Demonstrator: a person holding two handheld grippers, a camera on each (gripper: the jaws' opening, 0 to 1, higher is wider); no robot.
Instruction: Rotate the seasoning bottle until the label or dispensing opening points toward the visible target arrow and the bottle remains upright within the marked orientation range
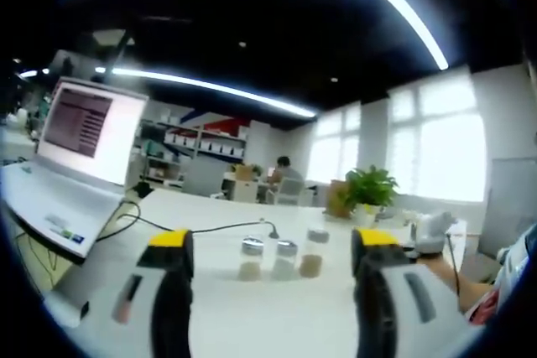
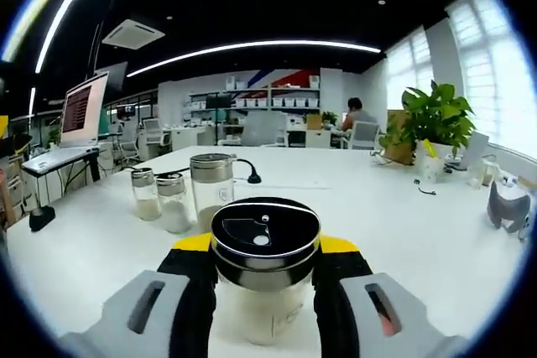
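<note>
Round glass seasoning bottle, glossy black lid

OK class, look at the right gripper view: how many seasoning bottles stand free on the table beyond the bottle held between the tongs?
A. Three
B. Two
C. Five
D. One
A: beyond the held bottle, two small shakers and one taller jar stand together on the white table.
</note>
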